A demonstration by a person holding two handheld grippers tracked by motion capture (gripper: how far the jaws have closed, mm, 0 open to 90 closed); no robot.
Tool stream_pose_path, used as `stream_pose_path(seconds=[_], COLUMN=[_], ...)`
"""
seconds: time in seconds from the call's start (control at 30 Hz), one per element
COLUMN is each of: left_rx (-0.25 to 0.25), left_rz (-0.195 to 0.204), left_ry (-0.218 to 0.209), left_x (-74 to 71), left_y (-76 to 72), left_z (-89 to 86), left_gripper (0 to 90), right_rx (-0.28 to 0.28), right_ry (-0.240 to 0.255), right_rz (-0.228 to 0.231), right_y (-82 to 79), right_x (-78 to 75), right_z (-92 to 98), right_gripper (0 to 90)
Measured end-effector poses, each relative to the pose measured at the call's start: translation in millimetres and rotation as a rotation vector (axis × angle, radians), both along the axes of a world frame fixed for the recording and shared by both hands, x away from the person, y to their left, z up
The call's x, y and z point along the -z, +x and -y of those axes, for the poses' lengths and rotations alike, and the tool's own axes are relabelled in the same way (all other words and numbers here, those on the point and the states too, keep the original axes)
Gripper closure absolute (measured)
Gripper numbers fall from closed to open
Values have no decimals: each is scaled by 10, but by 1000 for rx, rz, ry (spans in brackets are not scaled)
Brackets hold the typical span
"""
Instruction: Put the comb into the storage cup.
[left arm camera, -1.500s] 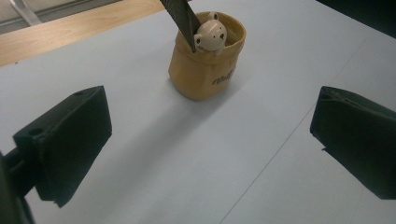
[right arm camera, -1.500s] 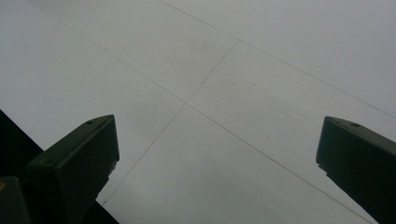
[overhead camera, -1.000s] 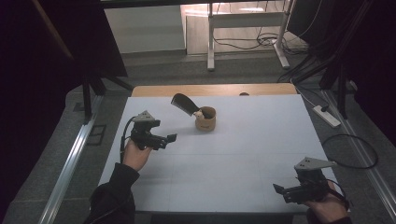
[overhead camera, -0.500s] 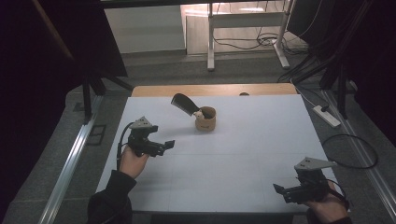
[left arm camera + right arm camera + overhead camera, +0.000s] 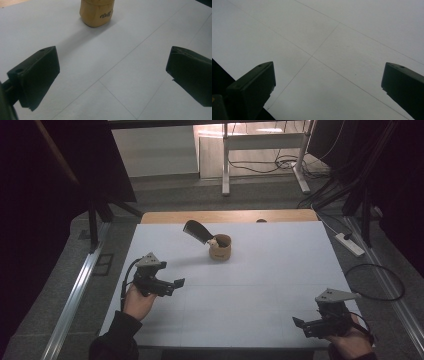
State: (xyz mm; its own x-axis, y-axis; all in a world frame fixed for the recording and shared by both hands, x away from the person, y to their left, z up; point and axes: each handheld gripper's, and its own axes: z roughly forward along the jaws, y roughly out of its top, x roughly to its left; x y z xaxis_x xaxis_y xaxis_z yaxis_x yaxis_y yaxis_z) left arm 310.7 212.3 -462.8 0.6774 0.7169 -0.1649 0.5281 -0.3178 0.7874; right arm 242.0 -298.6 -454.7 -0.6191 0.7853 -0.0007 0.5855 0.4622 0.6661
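A tan cup (image 5: 220,247) stands upright on the white table (image 5: 260,285), towards the back middle, with a black utensil (image 5: 196,231) leaning out of it to the left. In the left gripper view the cup (image 5: 97,12) sits ahead at the top. My left gripper (image 5: 176,284) hovers over the table's left side, open, jaws wide apart and empty (image 5: 112,75). My right gripper (image 5: 299,325) is near the front right corner, open and empty (image 5: 327,85), looking down at bare table.
The table's wooden far edge (image 5: 225,216) shows behind the white top. A power strip (image 5: 348,244) and cables (image 5: 375,282) lie on the floor to the right. A white desk frame (image 5: 260,155) stands farther back. Dark panels flank both sides.
My left gripper has drifted toward the person and slightly right, away from the cup. The right gripper has stayed in place.
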Motion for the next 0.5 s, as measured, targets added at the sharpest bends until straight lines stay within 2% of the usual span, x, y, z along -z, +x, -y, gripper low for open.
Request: stream_pose_path(seconds=[0.5], left_rx=[-4], left_rz=[-16], left_ry=[-10], left_x=[9], left_y=[-241], left_z=[-63], left_gripper=[0], right_rx=[2], right_ry=[-2], right_rz=[2], right_y=[-1], right_x=[0], right_z=[-2], right_gripper=[0])
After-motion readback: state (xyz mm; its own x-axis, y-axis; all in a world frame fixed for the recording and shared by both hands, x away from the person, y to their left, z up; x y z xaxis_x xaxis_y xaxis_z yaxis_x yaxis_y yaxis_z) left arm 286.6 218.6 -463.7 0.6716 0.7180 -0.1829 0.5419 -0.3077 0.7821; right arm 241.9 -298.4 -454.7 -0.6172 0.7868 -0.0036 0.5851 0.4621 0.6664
